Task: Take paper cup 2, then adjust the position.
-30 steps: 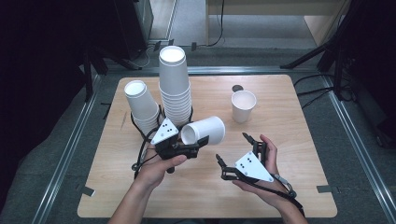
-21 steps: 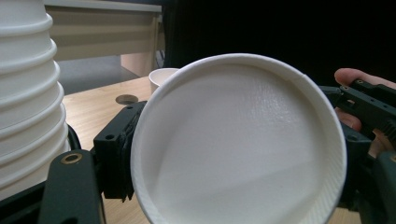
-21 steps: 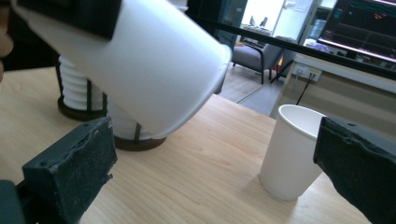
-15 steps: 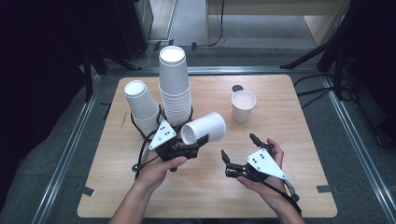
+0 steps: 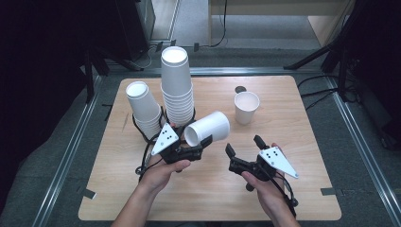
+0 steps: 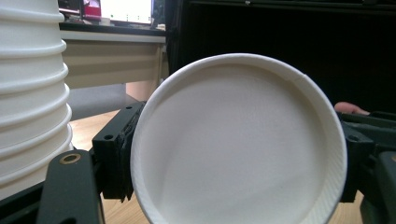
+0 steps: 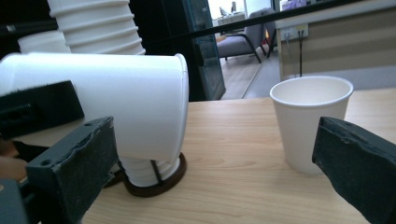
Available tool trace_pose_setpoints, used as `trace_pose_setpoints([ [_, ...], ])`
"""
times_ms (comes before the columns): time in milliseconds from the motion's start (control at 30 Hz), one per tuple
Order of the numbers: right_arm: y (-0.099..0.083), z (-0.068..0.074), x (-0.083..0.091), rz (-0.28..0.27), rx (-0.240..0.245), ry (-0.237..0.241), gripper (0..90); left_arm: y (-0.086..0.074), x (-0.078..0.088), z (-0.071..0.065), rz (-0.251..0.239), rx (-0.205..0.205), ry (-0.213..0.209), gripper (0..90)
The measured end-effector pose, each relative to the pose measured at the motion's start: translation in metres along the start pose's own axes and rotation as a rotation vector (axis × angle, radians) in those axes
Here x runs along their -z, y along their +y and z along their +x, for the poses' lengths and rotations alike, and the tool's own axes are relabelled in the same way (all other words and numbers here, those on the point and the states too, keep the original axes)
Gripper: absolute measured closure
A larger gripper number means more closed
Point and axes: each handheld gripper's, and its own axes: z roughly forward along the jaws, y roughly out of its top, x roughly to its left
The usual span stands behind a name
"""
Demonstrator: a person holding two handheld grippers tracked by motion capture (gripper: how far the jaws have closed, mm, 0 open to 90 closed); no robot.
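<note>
Item: paper cup [image 5: 207, 128], white, held on its side above the wooden table [image 5: 293, 198], just in front of the two stacks.

Hidden or cut off: in my left gripper view the cup's open mouth [image 6: 238, 144] blocks most of what lies ahead; its lower rim runs off the frame. In my right gripper view the tall stack's top is cut off. The base of each stack sits in a dark ring holder [image 7: 154, 184], partly covered by the held cup.

My left gripper [image 5: 201, 144]: jaws closed tight on the cup's rim end, one pad [image 6: 119, 154] pressed against its wall.

My right gripper [image 5: 243, 147]: jaws spread wide, holding nothing, low over the table, apart from the cup.

Containers: held cup, empty inside. Single upright cup [image 5: 246, 107] toward the far right of the table; I cannot see into it. Tall stack of cups [image 5: 177, 85] and short stack of cups [image 5: 143, 108], nested and mouth-down.
</note>
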Motion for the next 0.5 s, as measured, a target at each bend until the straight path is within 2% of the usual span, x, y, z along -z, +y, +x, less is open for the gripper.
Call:
trace_pose_setpoints([
  [67, 0.001, 0.002, 0.001, 0.005, -0.061, 0.009, 0.1, 0.0, 0.001, 0.0, -0.03, -0.004, 0.006, 22.2],
  [100, 0.003, 0.005, 0.003, 0.007, -0.13, 0.033, 0.0, 0.001, 0.001, 0.0, -0.037, -0.005, 0.013, 22.2],
  [133, 0.004, 0.006, 0.003, 0.008, -0.15, 0.038, 0.0, 0.0, 0.001, 0.0, -0.04, -0.006, 0.013, 22.2],
  [167, 0.004, 0.006, 0.003, 0.008, -0.15, 0.038, 0.0, 0.0, 0.001, 0.0, -0.04, -0.006, 0.013, 22.2],
  [200, 0.006, 0.008, 0.004, 0.006, -0.181, 0.046, 0.0, 0.0, 0.001, 0.0, -0.04, -0.006, 0.012, 22.2],
  [233, 0.009, 0.011, 0.004, 0.006, -0.24, 0.061, 0.0, -0.001, 0.001, 0.0, -0.04, -0.009, 0.016, 22.1],
  [267, 0.009, 0.011, 0.004, 0.006, -0.24, 0.061, 0.0, -0.001, 0.001, 0.0, -0.04, -0.009, 0.016, 22.1],
  [333, 0.01, 0.013, 0.004, 0.013, -0.286, 0.076, 0.0, -0.002, 0.001, -0.001, -0.038, -0.009, 0.015, 22.1],
  [367, 0.011, 0.015, 0.002, 0.021, -0.327, 0.078, 0.0, -0.003, 0.001, -0.001, -0.038, -0.01, 0.015, 22.1],
  [400, 0.011, 0.015, 0.002, 0.021, -0.327, 0.078, 0.0, -0.003, 0.0, -0.002, -0.039, -0.015, 0.015, 22.1],
  [433, 0.011, 0.015, 0.001, 0.027, -0.378, 0.081, 0.0, -0.003, 0.0, -0.003, -0.042, -0.017, 0.013, 22.1],
  [500, 0.011, 0.015, 0.001, 0.031, -0.397, 0.082, 0.0, -0.002, 0.0, -0.003, -0.05, -0.019, 0.014, 22.1],
])
